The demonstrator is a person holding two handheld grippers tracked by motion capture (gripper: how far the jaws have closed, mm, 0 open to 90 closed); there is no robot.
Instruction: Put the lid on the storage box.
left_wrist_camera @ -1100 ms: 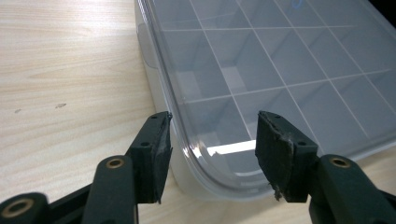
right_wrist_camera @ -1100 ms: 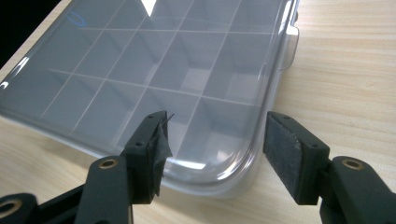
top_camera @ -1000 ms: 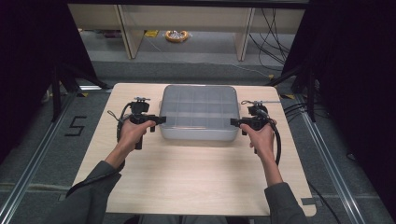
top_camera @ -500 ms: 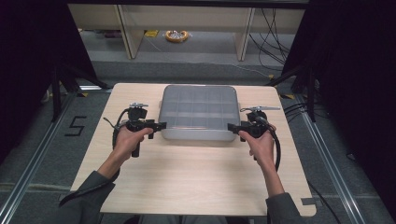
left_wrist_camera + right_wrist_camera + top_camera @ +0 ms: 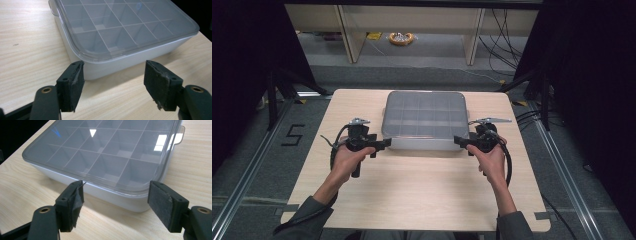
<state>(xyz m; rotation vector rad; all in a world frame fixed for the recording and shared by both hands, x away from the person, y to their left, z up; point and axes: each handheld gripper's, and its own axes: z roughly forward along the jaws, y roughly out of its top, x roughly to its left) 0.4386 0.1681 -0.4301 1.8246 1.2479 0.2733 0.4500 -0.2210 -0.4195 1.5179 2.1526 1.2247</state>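
left gripper (image 5: 379, 144) and right gripper (image 5: 462, 141) at centre frame, fingers apart, now nearer the lidded box's (image 5: 424, 117) front corners on tabletop (image 5: 422, 190).

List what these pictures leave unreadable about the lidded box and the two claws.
- Compartments of the box: the frosted lid with glare blurs them in both gripper views; contents, if any, can't be told.
- Far side of the box: cut off by the top edge in both gripper views.
- Left claw and right claw: open, near the box's front corners; contact can't be judged in the high view, too small.
- Orange object on the floor beyond: too small to identify.
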